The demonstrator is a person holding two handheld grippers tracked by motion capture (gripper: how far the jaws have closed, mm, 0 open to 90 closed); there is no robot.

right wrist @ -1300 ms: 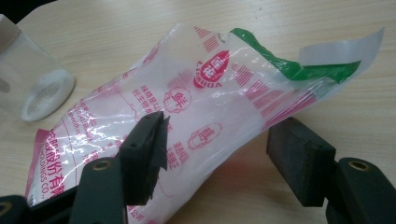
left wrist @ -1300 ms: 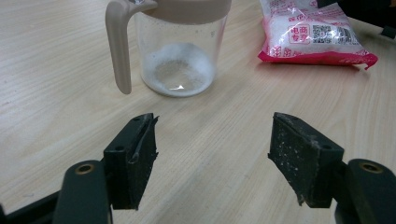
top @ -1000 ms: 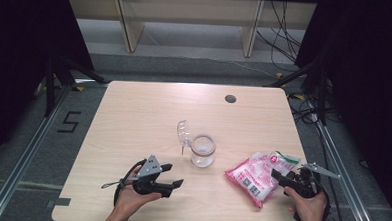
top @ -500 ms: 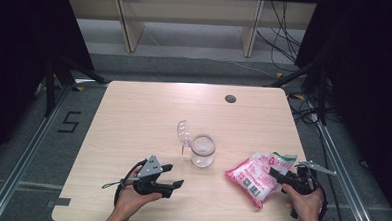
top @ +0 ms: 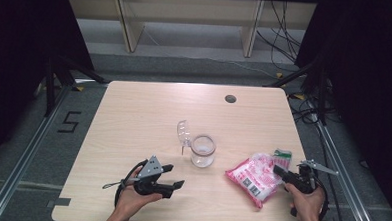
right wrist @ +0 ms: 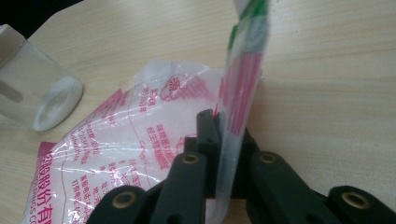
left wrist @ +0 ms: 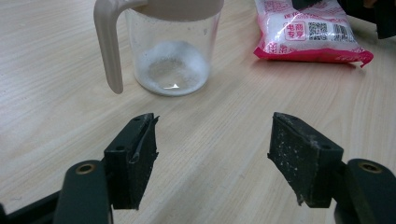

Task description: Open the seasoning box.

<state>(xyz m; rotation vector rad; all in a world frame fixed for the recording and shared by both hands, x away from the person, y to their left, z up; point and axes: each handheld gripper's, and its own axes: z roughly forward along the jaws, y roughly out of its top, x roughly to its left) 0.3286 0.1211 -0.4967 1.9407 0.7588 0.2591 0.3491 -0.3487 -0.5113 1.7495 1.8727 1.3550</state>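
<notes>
Pink-and-white plastic bag [top: 253, 177] of white granules, glossy, crinkled, printed with red characters and a QR code, green-striped at its top edge; lying at the table's [top: 133, 118] 4 o'clock. Right gripper [top: 284, 174] at the bag's 3 o'clock, jaws clamped narrow on the upturned top edge. Clear lidded jar [top: 202, 151] at the bag's 10 o'clock, white powder inside. Left gripper [top: 175, 175] at the jar's 7 o'clock, jaws wide, empty.

light wooden surface [top: 133, 118]: clear jar [top: 202, 152] stands near centre; pink bag [top: 253, 176] lies to its right at the near edge; dark round grommet [top: 230, 98] sits far right.
</notes>
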